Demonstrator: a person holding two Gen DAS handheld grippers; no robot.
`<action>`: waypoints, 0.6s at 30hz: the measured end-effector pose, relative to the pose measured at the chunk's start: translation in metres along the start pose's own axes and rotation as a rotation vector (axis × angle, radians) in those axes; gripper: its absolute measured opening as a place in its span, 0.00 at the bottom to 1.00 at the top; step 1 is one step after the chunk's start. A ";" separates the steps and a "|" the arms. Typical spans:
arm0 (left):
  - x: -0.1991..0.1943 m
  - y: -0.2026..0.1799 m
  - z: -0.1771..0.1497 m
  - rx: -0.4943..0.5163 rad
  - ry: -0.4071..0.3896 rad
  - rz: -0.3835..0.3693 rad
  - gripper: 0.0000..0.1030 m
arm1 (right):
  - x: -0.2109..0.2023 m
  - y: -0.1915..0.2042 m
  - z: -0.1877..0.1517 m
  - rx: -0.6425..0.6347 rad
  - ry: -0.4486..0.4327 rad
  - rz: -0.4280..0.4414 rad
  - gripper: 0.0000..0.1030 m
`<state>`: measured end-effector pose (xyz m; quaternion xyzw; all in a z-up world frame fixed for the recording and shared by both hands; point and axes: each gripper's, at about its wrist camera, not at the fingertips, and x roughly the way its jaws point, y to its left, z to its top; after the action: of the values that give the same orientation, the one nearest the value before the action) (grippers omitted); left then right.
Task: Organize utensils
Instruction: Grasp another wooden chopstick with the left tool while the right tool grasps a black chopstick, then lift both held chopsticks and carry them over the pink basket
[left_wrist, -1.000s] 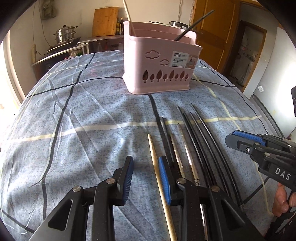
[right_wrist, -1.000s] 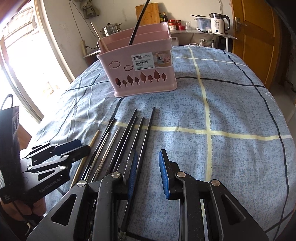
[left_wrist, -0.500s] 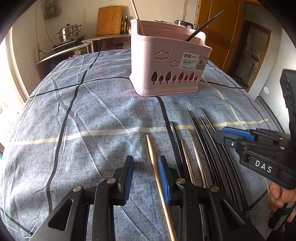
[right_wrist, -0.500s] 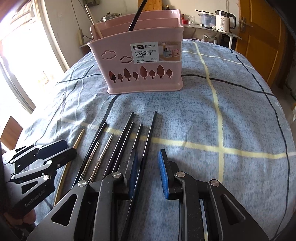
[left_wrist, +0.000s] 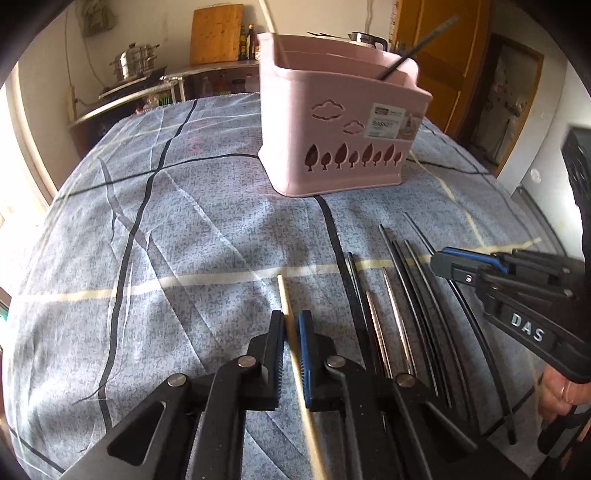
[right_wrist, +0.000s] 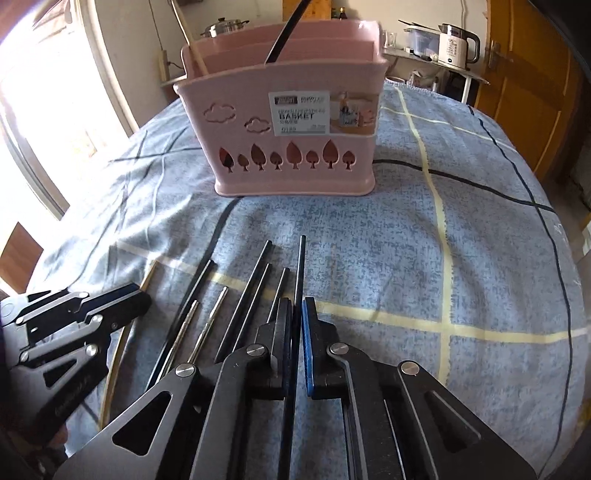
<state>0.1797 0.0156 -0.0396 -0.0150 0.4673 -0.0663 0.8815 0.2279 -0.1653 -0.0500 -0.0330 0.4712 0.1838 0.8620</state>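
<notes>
A pink utensil basket (left_wrist: 340, 122) (right_wrist: 291, 122) stands upright on the blue checked cloth, with one wooden and one black chopstick leaning inside. Several chopsticks lie in a row in front of it. My left gripper (left_wrist: 291, 325) is shut on a wooden chopstick (left_wrist: 286, 299), the leftmost of the row. My right gripper (right_wrist: 295, 314) is shut on a black chopstick (right_wrist: 301, 266), the rightmost of the row. Between them lie black chopsticks (right_wrist: 255, 284) and two metal chopsticks (right_wrist: 201, 332). Each gripper shows in the other's view, low over the cloth.
The cloth (left_wrist: 166, 236) covers a round table whose edges fall away on all sides. A counter with a steel pot (left_wrist: 135, 64) and a cutting board (left_wrist: 216, 33) stands behind. A kettle (right_wrist: 458, 44) sits at the back right. A person's hand (left_wrist: 557, 391) holds the right gripper.
Both grippers have gone from open to shut, the left on the wooden chopstick, the right on the black one. The right gripper moved closer to the basket.
</notes>
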 end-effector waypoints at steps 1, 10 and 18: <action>-0.002 0.001 0.000 -0.008 -0.005 -0.004 0.05 | -0.005 -0.002 0.000 0.006 -0.011 0.014 0.05; -0.042 0.003 0.015 -0.007 -0.081 -0.062 0.05 | -0.045 -0.008 0.014 0.045 -0.093 0.072 0.05; -0.079 0.002 0.035 0.018 -0.148 -0.075 0.05 | -0.081 -0.010 0.030 0.055 -0.176 0.099 0.05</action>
<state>0.1647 0.0265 0.0447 -0.0294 0.3991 -0.1019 0.9107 0.2161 -0.1912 0.0324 0.0304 0.3995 0.2154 0.8906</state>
